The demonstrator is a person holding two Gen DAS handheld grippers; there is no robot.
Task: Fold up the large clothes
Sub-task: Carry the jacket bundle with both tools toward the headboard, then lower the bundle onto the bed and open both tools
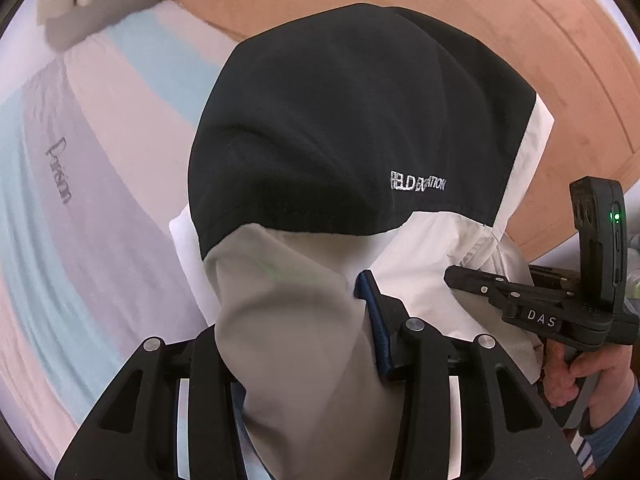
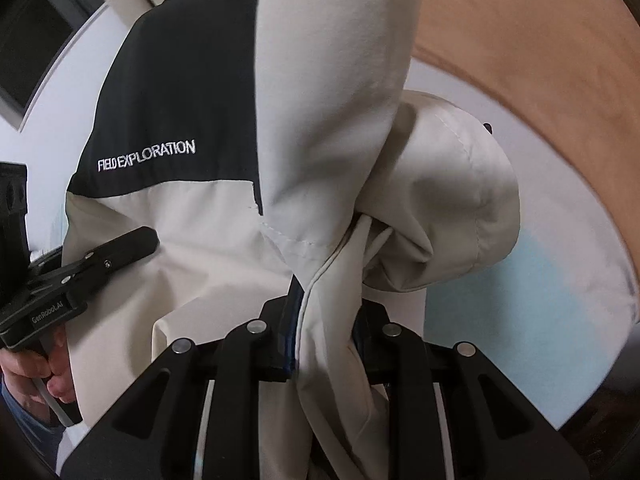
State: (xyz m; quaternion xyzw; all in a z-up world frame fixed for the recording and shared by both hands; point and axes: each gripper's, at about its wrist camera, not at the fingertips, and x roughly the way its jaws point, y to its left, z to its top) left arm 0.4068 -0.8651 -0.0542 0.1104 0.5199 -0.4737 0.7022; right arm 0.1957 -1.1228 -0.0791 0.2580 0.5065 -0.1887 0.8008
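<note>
A large jacket (image 1: 344,120), black on top and cream below, with white "FIELD EXPLORATION" lettering, hangs in the air over the bed. My left gripper (image 1: 296,316) is shut on a thick bunch of its cream fabric, which hides one finger; the blue pad (image 1: 372,308) of the other finger presses into the cloth. In the right wrist view, my right gripper (image 2: 324,324) is shut on a gathered cream fold of the jacket (image 2: 280,120). Each gripper shows in the other's view, the right gripper (image 1: 460,276) at the right and the left gripper (image 2: 132,242) at the left, each held by a hand.
Below lies a bed sheet (image 1: 92,184) with pastel blue, pink and lilac stripes. A wooden surface (image 1: 460,12) curves along the far side. A grey blurred object (image 1: 100,16) sits at the top left. A dark window (image 2: 28,40) is at the left.
</note>
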